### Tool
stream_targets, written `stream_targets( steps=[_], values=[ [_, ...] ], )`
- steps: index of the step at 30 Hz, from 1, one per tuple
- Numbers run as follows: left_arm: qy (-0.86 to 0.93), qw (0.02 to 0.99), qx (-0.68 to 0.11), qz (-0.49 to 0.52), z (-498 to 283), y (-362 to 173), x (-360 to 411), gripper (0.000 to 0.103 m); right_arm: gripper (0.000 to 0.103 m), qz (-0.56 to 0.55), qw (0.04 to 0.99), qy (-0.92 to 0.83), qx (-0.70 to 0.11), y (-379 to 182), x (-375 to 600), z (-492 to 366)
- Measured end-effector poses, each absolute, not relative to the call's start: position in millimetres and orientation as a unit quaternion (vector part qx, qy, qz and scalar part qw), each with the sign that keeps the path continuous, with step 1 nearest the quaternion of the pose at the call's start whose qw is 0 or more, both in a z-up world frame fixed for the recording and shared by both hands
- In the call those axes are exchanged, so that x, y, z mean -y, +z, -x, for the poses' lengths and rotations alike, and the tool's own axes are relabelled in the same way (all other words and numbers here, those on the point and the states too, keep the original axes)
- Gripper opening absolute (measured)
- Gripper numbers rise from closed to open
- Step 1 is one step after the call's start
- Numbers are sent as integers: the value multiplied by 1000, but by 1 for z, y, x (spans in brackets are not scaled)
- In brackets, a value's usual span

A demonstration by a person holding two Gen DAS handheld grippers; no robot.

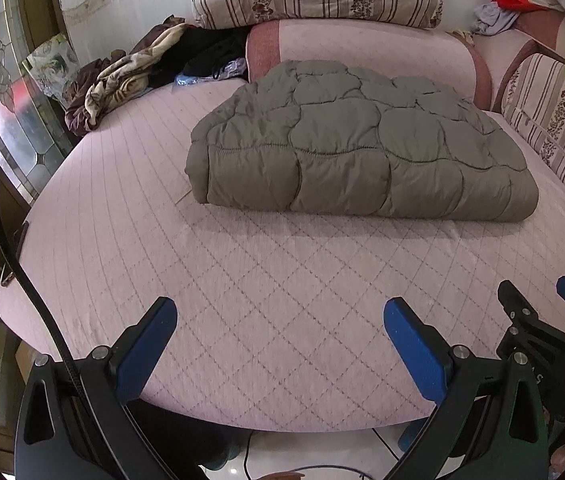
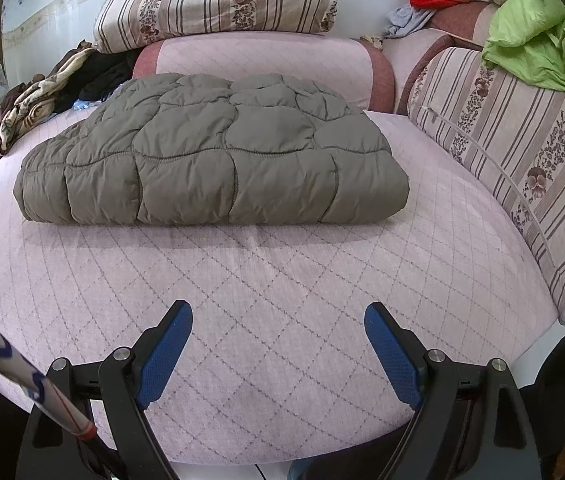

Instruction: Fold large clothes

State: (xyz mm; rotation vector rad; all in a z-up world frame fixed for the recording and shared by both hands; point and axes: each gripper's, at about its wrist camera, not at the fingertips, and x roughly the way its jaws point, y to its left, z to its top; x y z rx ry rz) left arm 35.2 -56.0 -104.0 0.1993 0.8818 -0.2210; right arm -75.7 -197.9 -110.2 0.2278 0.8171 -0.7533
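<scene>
Quilted jacket lies folded ahead – both grippers empty

Left gripper [image 1: 280, 344] and right gripper [image 2: 278, 350], jaws spread, hover over the bed's [image 2: 282, 300] near edge; grey-green jacket [image 2: 210, 160] sits well ahead of both fingertips, compact bundle – fold looks finished, so hands off

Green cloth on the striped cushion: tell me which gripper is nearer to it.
Right. The right gripper hovers over the bed's front edge, with the green cloth ahead on its right. The left gripper sits farther left; the cloth only shows at its view's far right edge.
</scene>
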Motion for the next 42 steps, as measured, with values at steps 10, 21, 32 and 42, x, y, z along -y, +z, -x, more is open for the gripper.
stream_targets(
  steps=[10, 21, 32, 42],
  values=[
    [-105, 895, -422, -96, -32, -102, 53, 103, 91, -107, 842, -359, -388, -110, 196, 80],
    [-94, 901, -414, -92, -23, -88, 43, 103, 91, -107, 848, -359, -375, -99, 192, 81],
    [-85, 914, -386, -95, -12, -65, 34, 103, 91, -101, 854, -347, -374, -85, 186, 69],
    [-84, 910, -397, -81, -18, -72, 31, 103, 93, -71, 859, -356, -361, -72, 175, 74]
  ],
)
